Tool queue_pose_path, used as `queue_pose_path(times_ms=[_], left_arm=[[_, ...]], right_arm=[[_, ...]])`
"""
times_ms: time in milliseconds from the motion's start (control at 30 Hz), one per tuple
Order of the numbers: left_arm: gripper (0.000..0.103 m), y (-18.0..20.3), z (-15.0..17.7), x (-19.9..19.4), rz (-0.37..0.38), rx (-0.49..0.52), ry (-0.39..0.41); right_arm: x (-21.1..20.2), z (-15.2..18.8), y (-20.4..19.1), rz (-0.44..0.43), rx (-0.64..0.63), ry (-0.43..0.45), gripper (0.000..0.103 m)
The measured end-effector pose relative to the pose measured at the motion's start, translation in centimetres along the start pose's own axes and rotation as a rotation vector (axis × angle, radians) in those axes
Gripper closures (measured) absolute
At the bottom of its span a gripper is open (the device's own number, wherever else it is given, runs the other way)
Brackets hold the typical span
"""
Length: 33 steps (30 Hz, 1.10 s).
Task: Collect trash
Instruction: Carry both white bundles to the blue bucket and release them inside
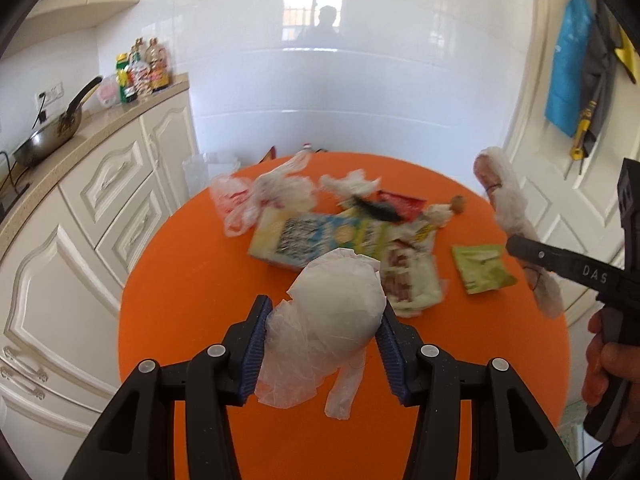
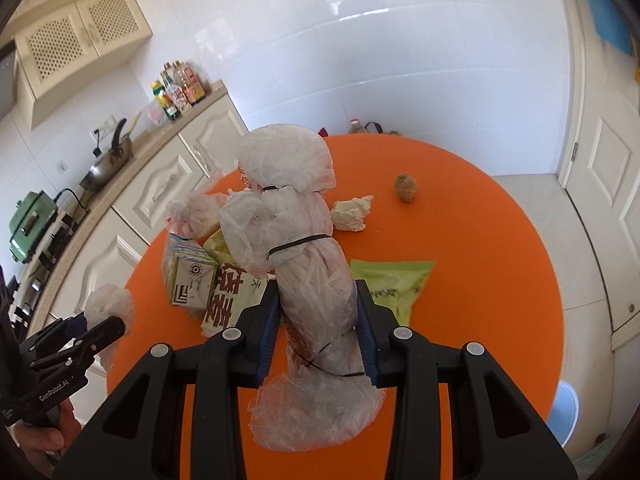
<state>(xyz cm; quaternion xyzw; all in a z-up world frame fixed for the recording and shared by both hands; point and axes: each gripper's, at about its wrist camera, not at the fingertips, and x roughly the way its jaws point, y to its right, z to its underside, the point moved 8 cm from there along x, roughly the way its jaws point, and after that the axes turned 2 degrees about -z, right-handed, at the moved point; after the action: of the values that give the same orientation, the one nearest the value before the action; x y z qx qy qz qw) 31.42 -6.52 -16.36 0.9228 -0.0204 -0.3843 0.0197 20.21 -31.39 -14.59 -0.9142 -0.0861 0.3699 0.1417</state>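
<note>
A rounded wad of translucent plastic wrap (image 1: 336, 312) is clamped between the blue pads of the left gripper (image 1: 322, 344), low in the centre of the left wrist view and above the orange round table (image 1: 168, 320). In the right wrist view a long plastic-wrapped bundle (image 2: 304, 272), tied with thin black bands, is pinched between the pads of the right gripper (image 2: 317, 328); it stands upright through the middle of the frame. "DAS" is read on the right gripper's finger at the right edge of the left view, and "GenRobot.AI" on the left gripper's body at the lower left of the right view. On the table behind, a drink carton (image 2: 188, 276) printed with black-and-white square codes, a wrapper with large red Chinese characters (image 2: 226, 300), a green sachet (image 2: 394, 284), crumpled tissue (image 2: 352, 212) and a small brown ball (image 2: 406, 187) are seen. Labelled sauce bottles (image 2: 180, 88) stand on the counter at the upper left; their writing is too small to be read.
</note>
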Motion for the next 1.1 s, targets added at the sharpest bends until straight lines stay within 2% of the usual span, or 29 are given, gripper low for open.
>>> queue_pose_path(times_ms=[133,233,467,600,733,867,933,1100], left_arm=[[0.056,4.2,-0.8,-2.1,0.055,0.045,0.026],[0.056,8.3,-1.2,-3.3,0.119,0.092,0.036],[0.056,21.7,-0.7,-4.9,0.331,0.272,0.02],[0.056,30.1,2.2,-4.4,0.466,0.372,-0.07],[0.056,37.1,5.9,-2.6,0.533,0.463,-0.174],[0.056,42.4,10.4,0.5,0.551,0.548,-0.287],[0.056,44.2,12.9,2.8,0.545,0.572,-0.374],[0.056,46.8,17.4,6.6,0.547,0.56,-0.529]], right_arm=[[-3.7,0.2,2.2,0.015,0.045,0.056,0.068],[-7.3,0.7,5.2,0.049,0.102,0.104,0.068],[-16.1,5.0,16.4,0.26,0.297,0.177,0.068],[-19.3,9.8,23.7,0.393,0.437,0.16,0.068],[-20.4,15.1,30.1,0.478,0.563,0.113,0.068],[-19.3,19.9,35.4,0.494,0.69,0.064,0.068],[-18.2,21.7,37.5,0.487,0.748,0.036,0.068],[-15.5,25.1,42.0,0.45,0.836,-0.019,0.068]])
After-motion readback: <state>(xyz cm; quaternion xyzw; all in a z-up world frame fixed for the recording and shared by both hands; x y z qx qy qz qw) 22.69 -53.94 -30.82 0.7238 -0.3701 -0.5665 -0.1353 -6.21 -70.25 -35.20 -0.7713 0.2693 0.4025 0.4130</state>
